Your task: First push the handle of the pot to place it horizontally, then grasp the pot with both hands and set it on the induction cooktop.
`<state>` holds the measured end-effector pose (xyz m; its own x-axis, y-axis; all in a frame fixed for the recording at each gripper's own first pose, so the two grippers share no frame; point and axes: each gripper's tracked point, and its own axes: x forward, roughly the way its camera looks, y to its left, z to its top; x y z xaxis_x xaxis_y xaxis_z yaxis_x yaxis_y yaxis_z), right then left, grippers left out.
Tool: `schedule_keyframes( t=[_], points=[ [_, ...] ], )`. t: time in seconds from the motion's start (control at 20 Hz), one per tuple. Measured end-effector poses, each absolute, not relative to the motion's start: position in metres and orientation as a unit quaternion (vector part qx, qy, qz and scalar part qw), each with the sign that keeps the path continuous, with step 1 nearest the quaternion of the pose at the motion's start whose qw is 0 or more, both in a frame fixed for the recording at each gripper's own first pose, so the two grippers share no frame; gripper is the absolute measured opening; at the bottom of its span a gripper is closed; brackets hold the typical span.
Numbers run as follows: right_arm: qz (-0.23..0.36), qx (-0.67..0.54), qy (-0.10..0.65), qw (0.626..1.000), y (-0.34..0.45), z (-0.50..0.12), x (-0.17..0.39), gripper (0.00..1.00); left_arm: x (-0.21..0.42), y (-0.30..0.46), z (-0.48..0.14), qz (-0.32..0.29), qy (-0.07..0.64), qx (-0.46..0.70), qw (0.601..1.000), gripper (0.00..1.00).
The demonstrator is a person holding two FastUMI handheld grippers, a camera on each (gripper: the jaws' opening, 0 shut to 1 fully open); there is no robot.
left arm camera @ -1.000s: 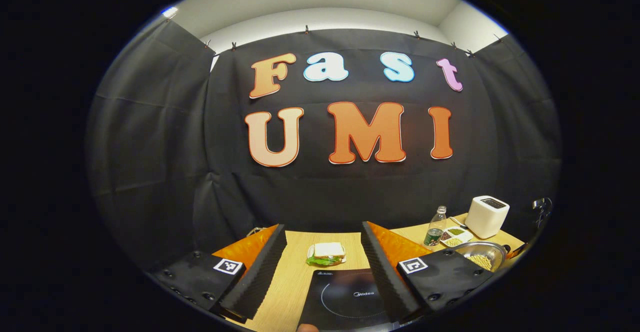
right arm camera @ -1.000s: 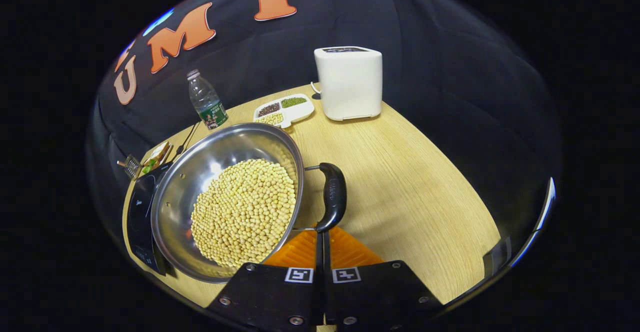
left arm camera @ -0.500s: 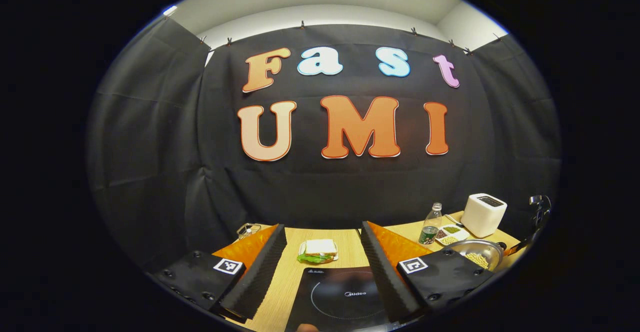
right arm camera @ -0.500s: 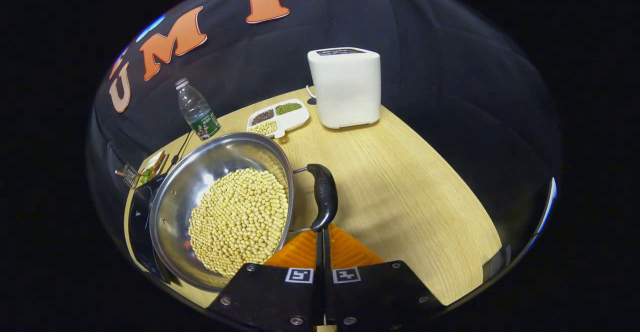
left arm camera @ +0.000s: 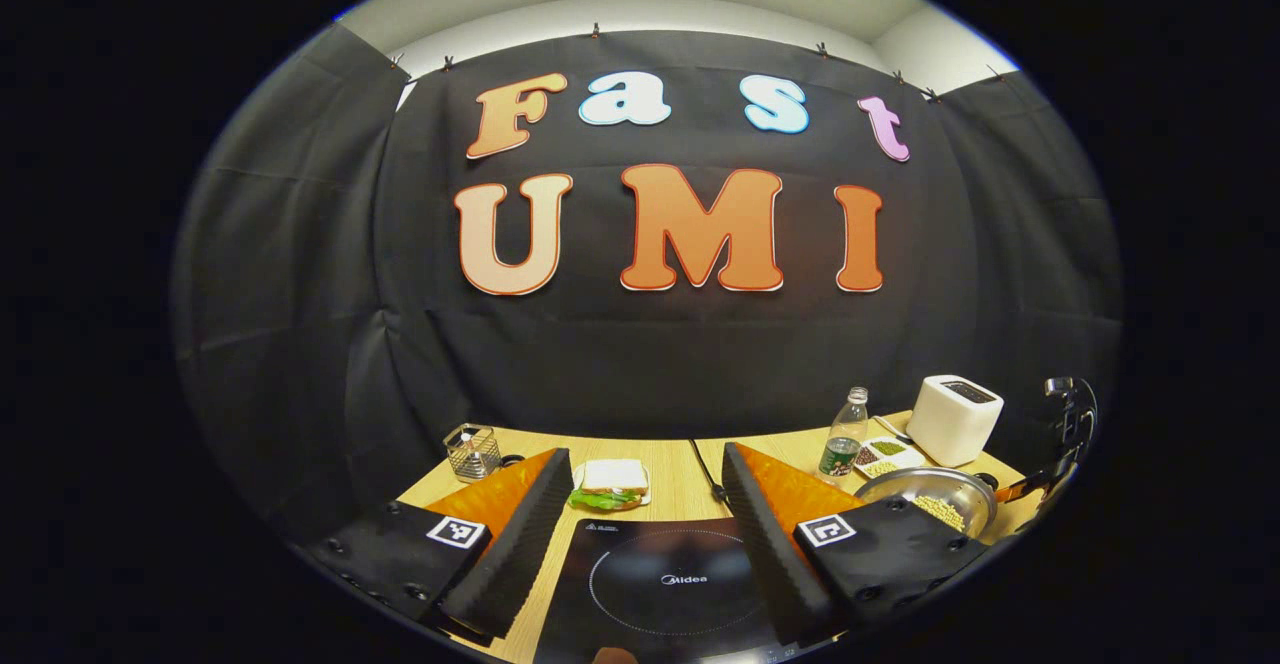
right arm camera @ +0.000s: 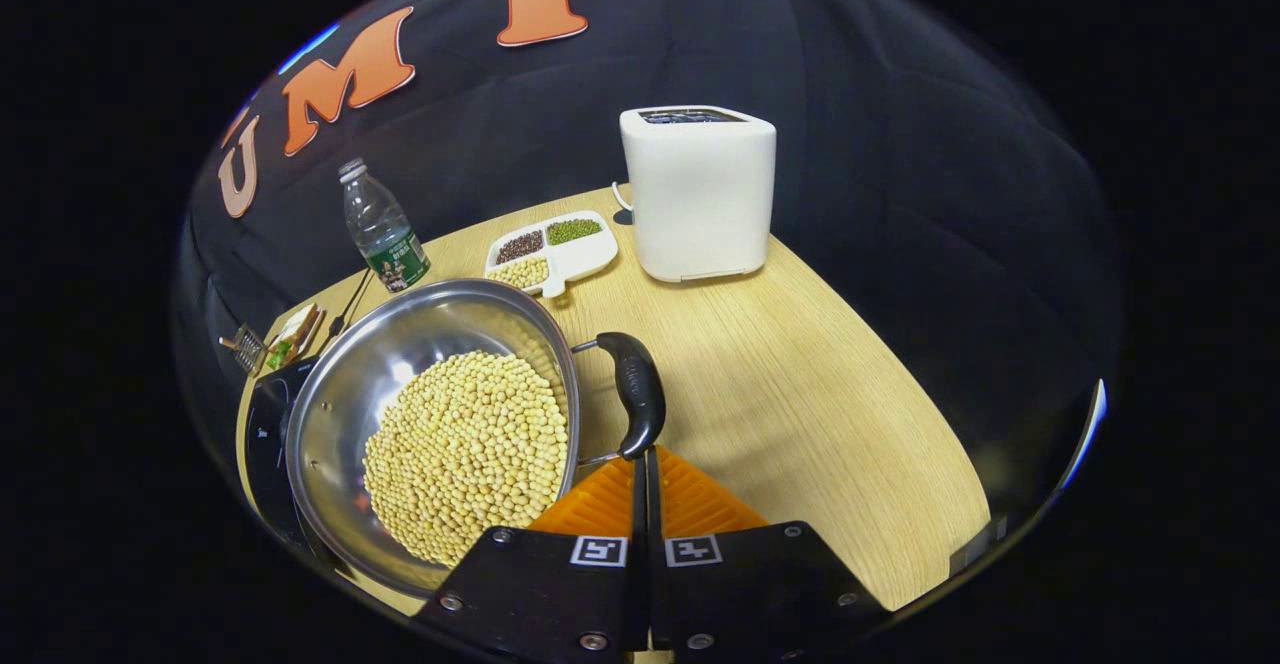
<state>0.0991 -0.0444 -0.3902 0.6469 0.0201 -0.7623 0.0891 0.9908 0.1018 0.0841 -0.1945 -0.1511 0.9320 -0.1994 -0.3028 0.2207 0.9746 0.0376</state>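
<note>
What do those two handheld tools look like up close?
Each tool, left and right, has two flat black plates fastened with screws, every plate carrying a small square black-and-white marker. Wedge-shaped fingers extend forward; on the left tool their inner faces are ribbed.

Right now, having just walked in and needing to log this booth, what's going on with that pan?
A person works two handheld grippers at a wooden table. The right gripper, fingers closed, has its tips at the near end of the pot's black handle, apparently pushing it. The steel pot, full of pale beans, sits beside the induction cooktop. The left gripper hangs open above the cooktop.
</note>
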Motion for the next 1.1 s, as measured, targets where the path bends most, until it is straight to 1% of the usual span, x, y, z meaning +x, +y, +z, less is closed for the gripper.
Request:
schedule_keyframes(
  t=[0.3,0.35,0.55,0.6,0.7,0.75,0.85,0.9,0.95,1.0,1.05,1.1],
  points=[
    [-0.021,0.058,0.414,0.908,-0.046,-0.392,0.11,0.0,0.071,-0.24,-0.185,-0.138,0.174,0.034,0.974,0.99],
    [-0.02,0.058,0.414,0.908,-0.045,-0.391,0.109,0.0,0.069,-0.248,-0.19,-0.142,0.176,0.031,0.974,0.96],
    [-0.017,0.068,0.414,0.907,-0.047,-0.383,0.1,0.0,0.058,-0.276,-0.219,-0.154,0.194,0.033,0.968,0.98],
    [-0.019,0.068,0.409,0.91,-0.049,-0.379,0.101,0.0,0.055,-0.282,-0.227,-0.156,0.201,0.034,0.966,0.97],
    [-0.025,0.081,0.385,0.919,-0.054,-0.364,0.105,0.0,0.05,-0.296,-0.246,-0.164,0.218,0.03,0.961,0.98],
    [-0.03,0.089,0.373,0.923,-0.057,-0.357,0.107,0.03,0.046,-0.304,-0.256,-0.171,0.23,0.025,0.958,0.99],
    [-0.033,0.089,0.359,0.928,-0.063,-0.35,0.108,0.16,0.037,-0.321,-0.276,-0.181,0.252,0.015,0.951,0.98],
    [-0.035,0.085,0.353,0.931,-0.065,-0.349,0.109,0.19,0.034,-0.328,-0.283,-0.185,0.26,0.013,0.948,0.96],
    [-0.035,0.079,0.348,0.934,-0.067,-0.347,0.11,0.31,0.031,-0.336,-0.291,-0.189,0.266,0.012,0.945,0.99],
    [-0.033,0.075,0.344,0.935,-0.066,-0.345,0.111,0.36,0.03,-0.343,-0.297,-0.194,0.272,0.014,0.943,0.98],
    [-0.029,0.073,0.341,0.937,-0.064,-0.344,0.112,0.48,0.029,-0.351,-0.303,-0.198,0.277,0.015,0.94,0.98],
    [-0.024,0.073,0.339,0.938,-0.062,-0.344,0.114,0.54,0.028,-0.359,-0.31,-0.204,0.283,0.014,0.937,0.98]
  ],
)
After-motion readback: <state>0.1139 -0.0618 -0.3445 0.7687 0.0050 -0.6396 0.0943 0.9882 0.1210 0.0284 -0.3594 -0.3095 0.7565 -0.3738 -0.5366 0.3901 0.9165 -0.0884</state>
